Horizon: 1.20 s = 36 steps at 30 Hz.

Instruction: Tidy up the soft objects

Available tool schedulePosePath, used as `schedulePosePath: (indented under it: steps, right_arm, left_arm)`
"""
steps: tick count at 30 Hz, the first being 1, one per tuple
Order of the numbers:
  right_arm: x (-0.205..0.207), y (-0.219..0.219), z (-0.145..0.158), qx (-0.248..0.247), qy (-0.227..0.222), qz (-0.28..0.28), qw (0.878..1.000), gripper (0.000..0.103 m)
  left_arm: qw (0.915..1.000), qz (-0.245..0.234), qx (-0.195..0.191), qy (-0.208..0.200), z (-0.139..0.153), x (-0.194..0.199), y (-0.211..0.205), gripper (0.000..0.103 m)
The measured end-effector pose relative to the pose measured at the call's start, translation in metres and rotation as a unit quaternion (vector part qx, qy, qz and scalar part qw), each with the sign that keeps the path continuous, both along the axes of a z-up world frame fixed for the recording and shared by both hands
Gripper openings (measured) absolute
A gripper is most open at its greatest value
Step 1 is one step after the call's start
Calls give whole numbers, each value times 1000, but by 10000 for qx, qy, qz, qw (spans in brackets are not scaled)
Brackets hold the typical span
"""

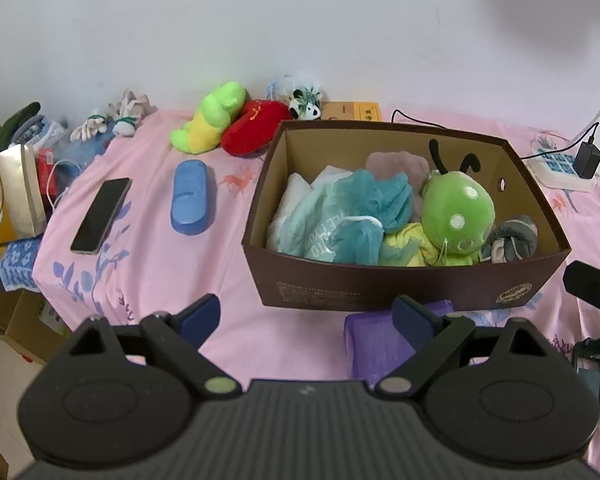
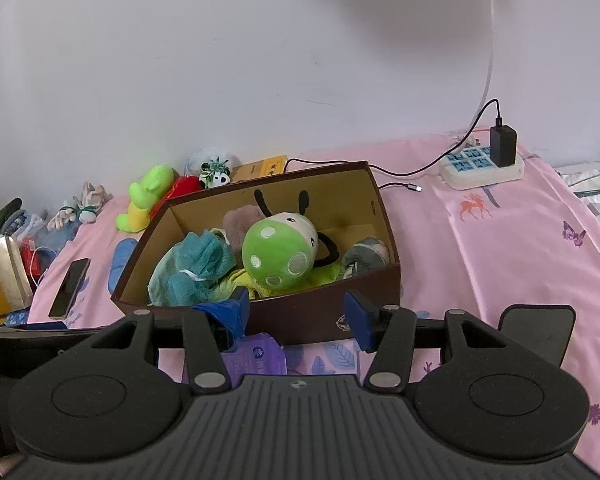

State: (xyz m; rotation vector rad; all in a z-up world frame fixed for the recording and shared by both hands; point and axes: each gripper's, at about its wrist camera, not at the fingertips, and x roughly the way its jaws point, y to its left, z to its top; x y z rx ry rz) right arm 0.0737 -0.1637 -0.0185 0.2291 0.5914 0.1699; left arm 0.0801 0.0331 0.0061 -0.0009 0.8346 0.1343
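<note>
A brown cardboard box [image 1: 396,292] [image 2: 300,316] stands on the pink bedsheet. It holds a green spotted plush [image 1: 458,210] [image 2: 278,254], teal mesh puffs [image 1: 374,196] [image 2: 198,258], a pale green cloth [image 1: 312,220], a grey rolled sock [image 1: 512,238] and a pink soft item [image 1: 396,164]. My left gripper [image 1: 308,320] is open and empty, in front of the box. My right gripper [image 2: 298,312] is open and empty, at the box's near wall. A purple soft pack [image 1: 380,346] [image 2: 256,356] lies on the sheet just before the box, under both grippers.
Behind the box lie a green-yellow plush [image 1: 210,120], a red plush [image 1: 256,126], a panda toy [image 1: 308,106] and a rabbit toy [image 1: 112,120]. A blue case [image 1: 191,196] and phone [image 1: 101,215] lie left. A power strip [image 2: 482,166] sits back right. Bags [image 1: 12,196] crowd the left edge.
</note>
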Motion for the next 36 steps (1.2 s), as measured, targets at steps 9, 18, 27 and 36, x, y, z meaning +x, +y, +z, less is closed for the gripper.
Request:
schedulePosePath:
  steps: [9,18,27,36]
  right_arm:
    - [2,1,-1,21,-1,43,10000,37]
    - [6,5,-2,-30,-6,65,10000,37]
    - [12,9,1,-2,-100,140,9999,37]
    - [18,13,0,-19,-98,184,9998,37]
  left_arm:
    - [10000,-20,-29,-44,1,2,2,94]
    - [10000,-28,-51,-64,0,6,3,94]
    - [9997,65,-48,-233,6,8,10,94]
    - [9993,62,89,-346,8,10,11,94]
